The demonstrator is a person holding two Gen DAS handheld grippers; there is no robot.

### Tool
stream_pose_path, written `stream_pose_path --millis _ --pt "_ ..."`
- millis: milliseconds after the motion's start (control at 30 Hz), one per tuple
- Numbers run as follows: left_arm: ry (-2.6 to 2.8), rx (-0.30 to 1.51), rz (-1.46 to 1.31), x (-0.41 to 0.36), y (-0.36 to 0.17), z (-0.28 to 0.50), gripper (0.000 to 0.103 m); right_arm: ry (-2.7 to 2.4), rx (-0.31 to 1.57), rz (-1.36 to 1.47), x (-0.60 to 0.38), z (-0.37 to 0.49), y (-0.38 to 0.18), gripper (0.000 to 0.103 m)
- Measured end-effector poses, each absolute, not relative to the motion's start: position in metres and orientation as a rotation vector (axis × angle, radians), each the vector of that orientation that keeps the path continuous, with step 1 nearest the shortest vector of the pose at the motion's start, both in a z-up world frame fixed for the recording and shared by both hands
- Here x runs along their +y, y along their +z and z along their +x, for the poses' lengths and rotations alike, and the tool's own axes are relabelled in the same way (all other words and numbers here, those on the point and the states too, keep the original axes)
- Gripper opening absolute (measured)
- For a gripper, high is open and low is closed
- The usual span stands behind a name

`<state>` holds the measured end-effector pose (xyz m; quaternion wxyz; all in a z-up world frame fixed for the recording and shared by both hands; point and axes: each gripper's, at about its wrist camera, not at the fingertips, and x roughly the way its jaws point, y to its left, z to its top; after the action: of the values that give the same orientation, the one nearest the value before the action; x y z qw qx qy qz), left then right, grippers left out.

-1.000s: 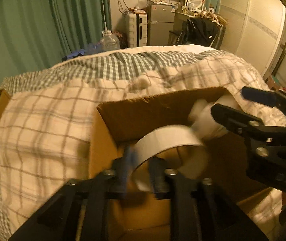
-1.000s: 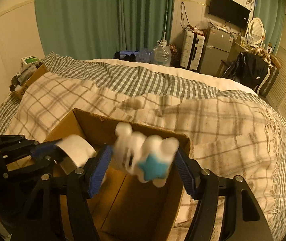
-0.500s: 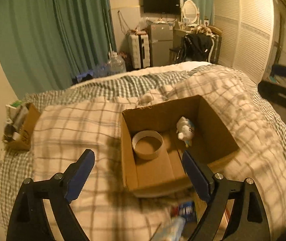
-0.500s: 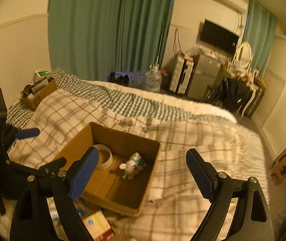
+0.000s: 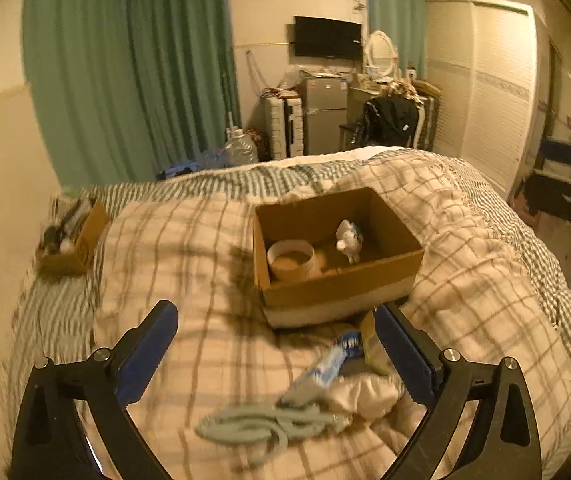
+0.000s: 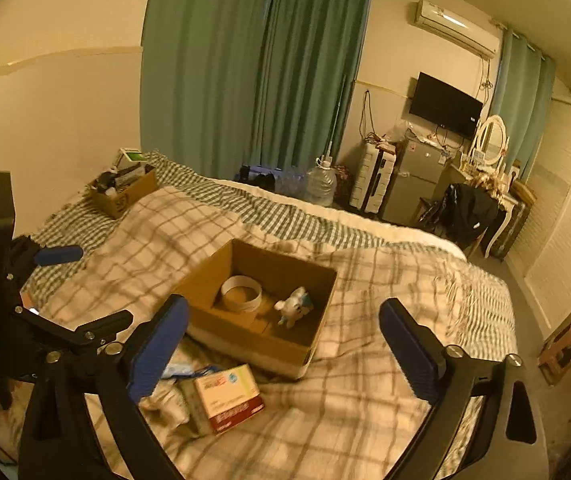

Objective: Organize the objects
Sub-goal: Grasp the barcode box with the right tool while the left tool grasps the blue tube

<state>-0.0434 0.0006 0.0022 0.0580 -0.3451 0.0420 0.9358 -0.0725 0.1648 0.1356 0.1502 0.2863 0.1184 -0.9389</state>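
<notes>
both our grippers, left (image 5: 281,356) and right (image 6: 285,344), gape wide and hold nothing; beyond the fingertips, the cardboard box (image 5: 341,284) contains a tape roll (image 5: 290,259) and plush toy (image 5: 348,239).

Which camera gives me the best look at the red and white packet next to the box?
The right wrist view: the packet lies fully visible, label up, below the cardboard box. In the left wrist view only a sliver shows behind the gripper finger.

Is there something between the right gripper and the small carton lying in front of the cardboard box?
Nothing visible. The small carton lies uncovered on the blanket below the open right gripper, near the cardboard box.
</notes>
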Motion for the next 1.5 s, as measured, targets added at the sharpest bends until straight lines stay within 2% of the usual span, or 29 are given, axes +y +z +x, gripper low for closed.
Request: stream_pose_path --millis 167,233,433,700,967,1033,1133,1167,1200,1233,1267,1300,1500 --pt "2.940 -0.090 -1.076 -0.019 -0.037 -0.018 0.102 -2.690 0.360 0.868 0.162 -0.055 0.090 0.103" --pt "2.993 -0.109 -1.083 -0.022 -0.048 -0.011 0.102 -2.666 0.378 0.897 0.159 -0.053 0.067 0.103" --pt "3.019 0.046 -1.146 -0.017 -0.074 -0.009 0.102 -2.608 0.557 1.026 0.141 -0.058 0.004 0.103" --pt "2.969 0.025 -1.204 -0.019 -0.093 -0.014 0.102 -2.504 0.718 1.213 0.124 -0.071 -0.052 0.102" --pt "2.941 -0.013 -1.259 -0.022 -0.100 -0.019 0.102 -2.458 0.822 1.249 0.110 -0.085 -0.070 0.102" --pt "2.934 -0.003 -1.274 -0.020 -0.101 -0.020 0.102 -2.470 0.829 1.239 0.108 -0.087 -0.069 0.098" --pt "2.919 0.016 -1.284 -0.017 -0.103 -0.022 0.102 -2.481 0.811 1.220 0.106 -0.088 -0.065 0.085" --pt "2.912 0.020 -1.289 -0.015 -0.104 -0.023 0.102 -2.470 0.801 1.221 0.104 -0.088 -0.064 0.074" --pt "2.906 0.021 -1.293 -0.014 -0.104 -0.024 0.102 -2.455 0.780 1.219 0.104 -0.087 -0.062 0.060" --pt "2.901 0.022 -1.298 -0.013 -0.105 -0.026 0.102 -2.453 0.760 1.208 0.105 -0.086 -0.059 0.052" --pt "2.893 0.027 -1.305 -0.011 -0.106 -0.028 0.102 -2.457 0.753 1.199 0.105 -0.085 -0.056 0.039" --pt "2.888 0.032 -1.309 -0.010 -0.106 -0.030 0.102 -2.475 0.741 1.174 0.107 -0.083 -0.050 0.032" --pt "2.849 0.080 -1.313 0.004 -0.108 -0.046 0.102 -2.553 0.592 1.085 0.128 -0.083 -0.017 0.029"
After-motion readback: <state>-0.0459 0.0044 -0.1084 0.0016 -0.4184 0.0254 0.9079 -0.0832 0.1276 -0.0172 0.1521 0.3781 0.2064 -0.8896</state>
